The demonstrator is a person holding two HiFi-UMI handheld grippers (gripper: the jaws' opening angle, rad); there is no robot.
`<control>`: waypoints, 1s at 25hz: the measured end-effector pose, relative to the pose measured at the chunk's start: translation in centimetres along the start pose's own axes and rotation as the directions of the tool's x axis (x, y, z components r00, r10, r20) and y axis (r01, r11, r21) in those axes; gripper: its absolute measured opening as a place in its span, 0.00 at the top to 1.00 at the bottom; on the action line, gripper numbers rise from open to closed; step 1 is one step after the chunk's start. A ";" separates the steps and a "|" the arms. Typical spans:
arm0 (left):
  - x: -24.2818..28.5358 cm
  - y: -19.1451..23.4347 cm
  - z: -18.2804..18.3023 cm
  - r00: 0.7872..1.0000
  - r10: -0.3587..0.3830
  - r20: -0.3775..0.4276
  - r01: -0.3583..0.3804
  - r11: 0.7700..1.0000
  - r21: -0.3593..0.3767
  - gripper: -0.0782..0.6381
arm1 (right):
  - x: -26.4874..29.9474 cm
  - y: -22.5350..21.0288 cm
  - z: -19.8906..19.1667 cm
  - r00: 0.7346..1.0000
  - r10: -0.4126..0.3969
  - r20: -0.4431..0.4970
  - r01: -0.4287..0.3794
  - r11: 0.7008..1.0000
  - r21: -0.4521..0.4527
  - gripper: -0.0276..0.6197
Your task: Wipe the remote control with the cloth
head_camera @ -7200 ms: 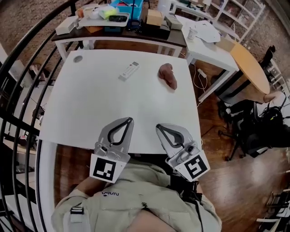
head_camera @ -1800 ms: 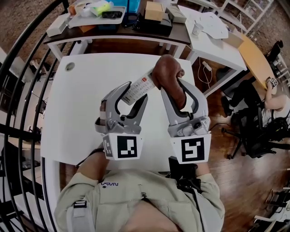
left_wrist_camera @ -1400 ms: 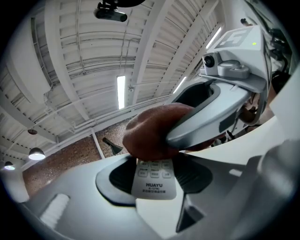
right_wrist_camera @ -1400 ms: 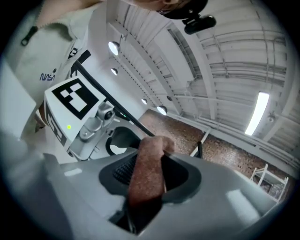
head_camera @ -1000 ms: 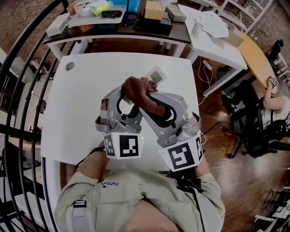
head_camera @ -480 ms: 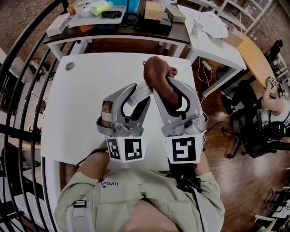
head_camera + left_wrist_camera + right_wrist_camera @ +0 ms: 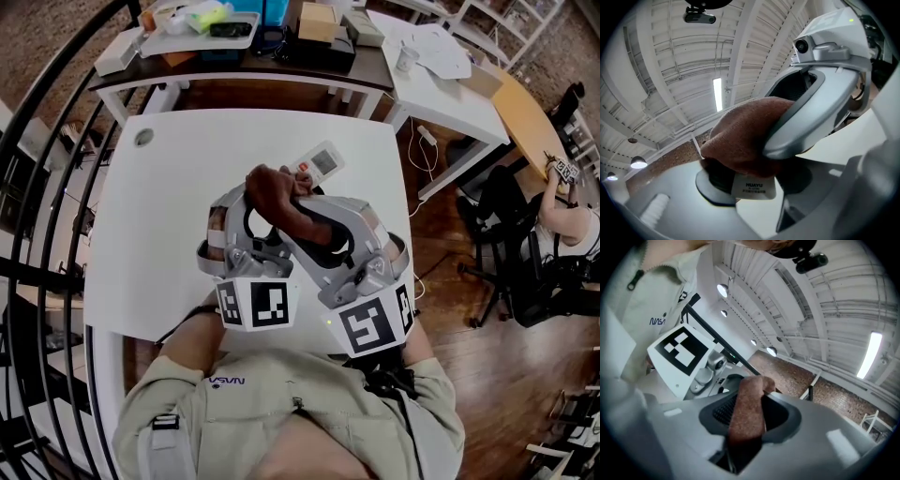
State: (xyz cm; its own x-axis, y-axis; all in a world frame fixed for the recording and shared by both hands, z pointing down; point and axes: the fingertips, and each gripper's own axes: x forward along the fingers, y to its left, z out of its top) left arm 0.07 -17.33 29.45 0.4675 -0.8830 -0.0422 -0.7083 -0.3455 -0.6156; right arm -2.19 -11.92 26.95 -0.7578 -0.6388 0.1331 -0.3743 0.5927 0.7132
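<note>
Above a white table (image 7: pixel 159 216), the left gripper (image 7: pixel 757 200) clamps the near end of the remote (image 7: pixel 316 162), its 2 jaws set fairly wide across the slim body. The right gripper (image 7: pixel 750 417) crosses over it with the cloth (image 7: pixel 272 190) pinched narrowly between ribbed pads. The remote is held off the table, its far end, with a grey screen and a red button, jutting past the cloth. The bunched cloth lies against its middle, close to the left jaws. The wipe looks under way, though how much of the face has been covered cannot be told.

The remote is a long, flat bar of smooth white plastic with rounded corners and a printed mark near its gripped end. It is likely light, stiff and a little slippery. A grip across its narrow sides at 1 end, as here, leaves most of the length free for the cloth. Pressing hard near the free end could lever it out of the jaws.

The cloth is reddish-brown and nubbly, like terry or microfibre, and looks soft and limp. It folds into a rounded wad over the remote and runs as a strip between the right jaws. Held by a fold, it should drag without slipping and is unlikely to scratch.
</note>
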 end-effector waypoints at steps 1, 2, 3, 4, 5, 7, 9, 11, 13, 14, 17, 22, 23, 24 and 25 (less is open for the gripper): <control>0.0 0.0 0.0 1.000 -0.010 0.003 0.010 1.000 -0.024 0.55 | -0.1 -0.2 0.0 1.000 -0.009 0.009 0.009 1.000 0.006 0.75; 0.0 0.0 0.0 1.000 -0.024 0.010 0.025 0.998 -0.062 0.55 | -0.3 -0.6 0.1 0.999 -0.029 0.020 0.028 0.999 0.015 0.75; 0.0 0.2 0.1 0.999 -0.042 0.022 0.044 0.993 -0.111 0.55 | -0.7 -1.3 0.1 0.998 -0.062 0.031 0.061 0.998 0.027 0.75; 0.0 0.4 0.2 0.997 -0.060 0.044 0.067 0.983 -0.170 0.55 | -1.1 -2.3 0.0 0.993 -0.109 0.039 0.107 0.993 0.044 0.75; 0.0 0.7 0.6 0.994 -0.080 0.080 0.097 0.966 -0.240 0.55 | -1.7 -3.5 -0.1 0.985 -0.168 0.044 0.164 0.984 0.071 0.75; -0.1 1.5 1.2 0.980 -0.115 0.163 0.174 0.893 -0.414 0.55 | -3.1 -6.3 -0.7 0.952 -0.304 0.044 0.295 0.944 0.149 0.75; -0.2 1.8 0.9 0.969 -0.147 0.198 0.232 0.815 -0.531 0.55 | -4.3 -8.7 -1.4 0.910 -0.413 0.035 0.396 0.890 0.225 0.75; -0.3 1.9 0.3 0.962 -0.173 0.209 0.263 0.785 -0.560 0.55 | -4.9 -10.2 -2.3 0.883 -0.468 0.015 0.449 0.854 0.263 0.75; -0.4 1.8 0.2 0.955 -0.182 0.234 0.289 0.752 -0.593 0.55 | -5.1 -10.8 -3.1 0.871 -0.491 -0.005 0.473 0.836 0.279 0.75; -0.4 1.8 0.3 0.952 -0.184 0.244 0.298 0.736 -0.608 0.55 | -5.0 -10.9 -3.3 0.871 -0.492 -0.007 0.473 0.834 0.285 0.75; -0.5 1.9 0.4 0.943 -0.194 0.269 0.326 0.689 -0.647 0.55 | -4.1 -10.0 -3.5 0.891 -0.454 0.005 0.431 0.850 0.304 0.75; -0.3 2.2 0.4 0.937 -0.195 0.291 0.346 0.638 -0.688 0.55 | -2.6 -7.6 -3.4 0.936 -0.351 0.020 0.329 0.897 0.296 0.75; -0.3 2.3 0.3 0.937 -0.193 0.292 0.346 0.631 -0.694 0.55 | -2.4 -6.9 -3.5 0.944 -0.328 0.017 0.310 0.905 0.292 0.75; -0.3 2.5 0.2 0.937 -0.189 0.293 0.345 0.625 -0.700 0.55 | -2.1 -6.2 -3.6 0.955 -0.297 0.009 0.283 0.918 0.279 0.75; -0.3 2.7 0.1 0.938 -0.184 0.294 0.343 0.619 -0.706 0.55 | -1.8 -5.3 -3.8 0.967 -0.256 -0.003 0.248 0.935 0.255 0.75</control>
State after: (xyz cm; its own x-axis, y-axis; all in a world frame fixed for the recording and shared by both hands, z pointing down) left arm -1.91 -17.97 27.73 0.7243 -0.6711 -0.1582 -0.6519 -0.7412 0.1601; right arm 3.23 -15.75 25.57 -0.6354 -0.7704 -0.0516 -0.6739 0.5207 0.5241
